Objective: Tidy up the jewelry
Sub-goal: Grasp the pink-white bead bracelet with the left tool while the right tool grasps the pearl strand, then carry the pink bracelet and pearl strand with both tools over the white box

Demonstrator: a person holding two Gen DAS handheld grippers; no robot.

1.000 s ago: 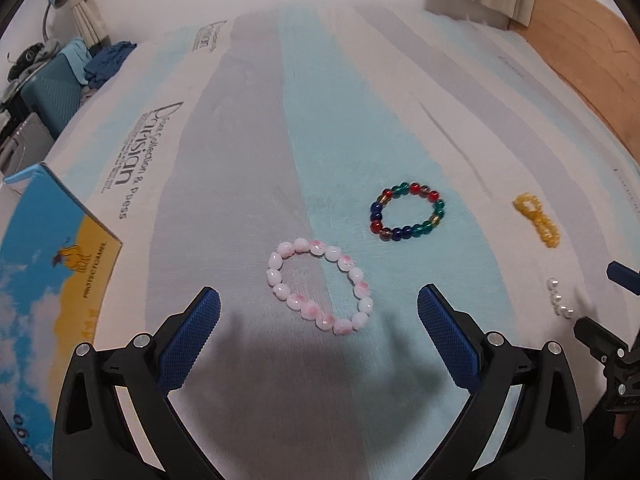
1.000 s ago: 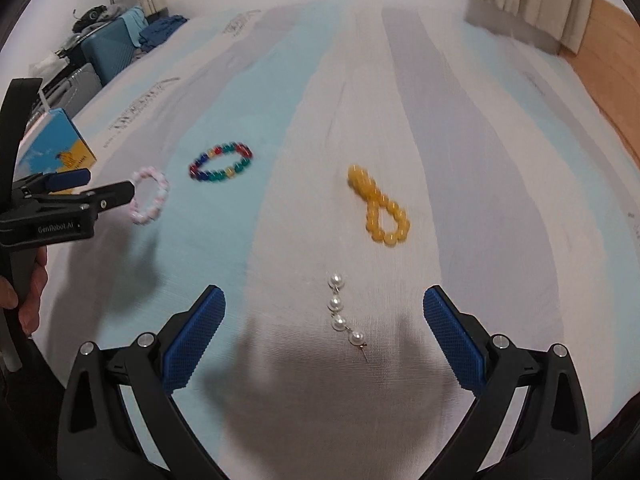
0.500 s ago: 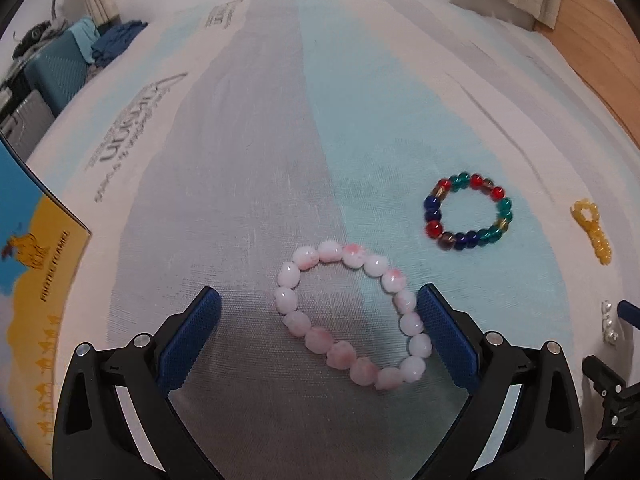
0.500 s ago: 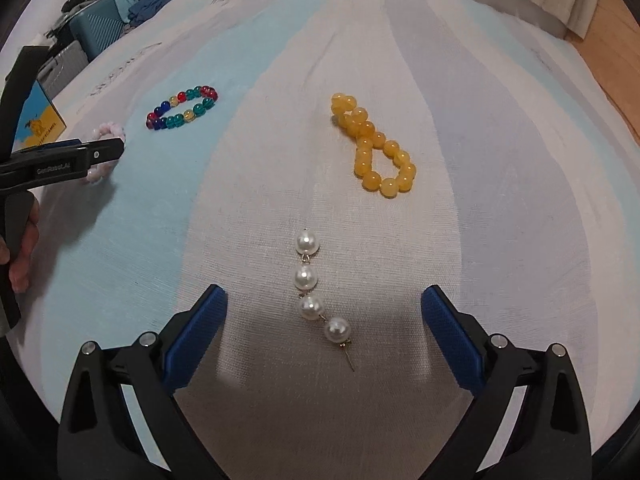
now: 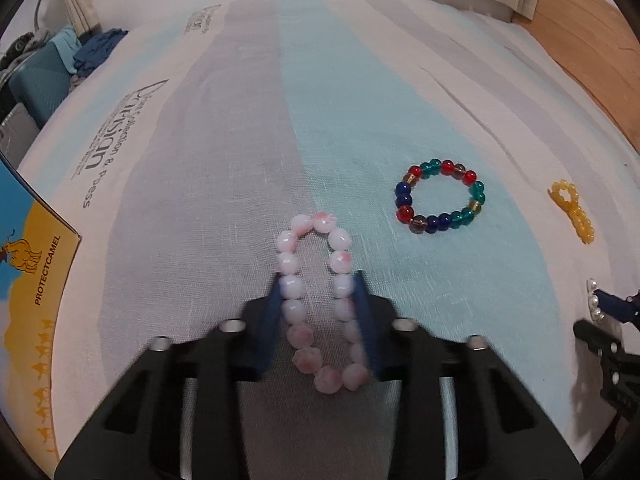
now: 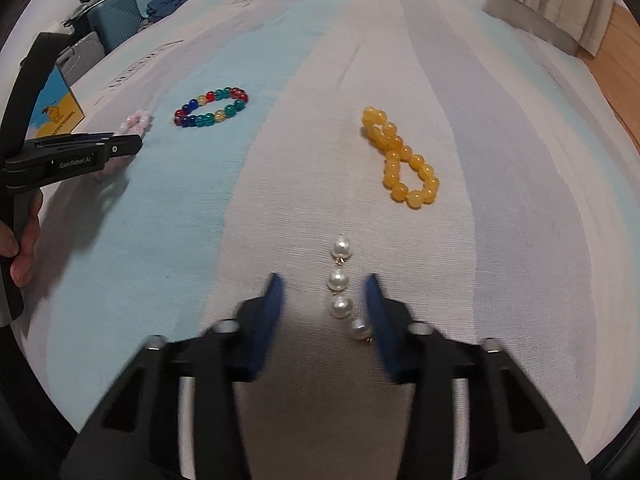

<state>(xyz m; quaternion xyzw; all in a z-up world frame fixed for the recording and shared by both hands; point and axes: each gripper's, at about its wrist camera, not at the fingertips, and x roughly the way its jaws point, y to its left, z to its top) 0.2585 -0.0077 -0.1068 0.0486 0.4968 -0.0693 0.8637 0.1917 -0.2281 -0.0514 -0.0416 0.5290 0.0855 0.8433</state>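
On the striped cloth (image 5: 340, 100), my left gripper (image 5: 318, 280) is closing its blue pads on a pink-and-white bead bracelet (image 5: 294, 310), which is squeezed into a narrow oval. To its right lie a multicoloured bracelet (image 5: 404, 200) and a yellow bead bracelet (image 5: 572, 210). My right gripper (image 6: 324, 280) is closing too. A short pearl string (image 6: 339, 280) lies between its jaws; the lowest pearl is against the right pad and the left pad stands apart. The yellow bracelet (image 6: 394, 156) lies beyond it.
A blue and yellow box (image 5: 28, 280) stands at the cloth's left edge. A teal suitcase (image 6: 116, 20) with clothes sits at the far left. Wooden floor (image 5: 580, 40) and curtains lie beyond the right edge. A hand (image 6: 24, 240) holds the left gripper's handle.
Both grippers came down onto the cloth and their jaws swung in from wide open. The pink bracelet went from a round loop to a squeezed oval.
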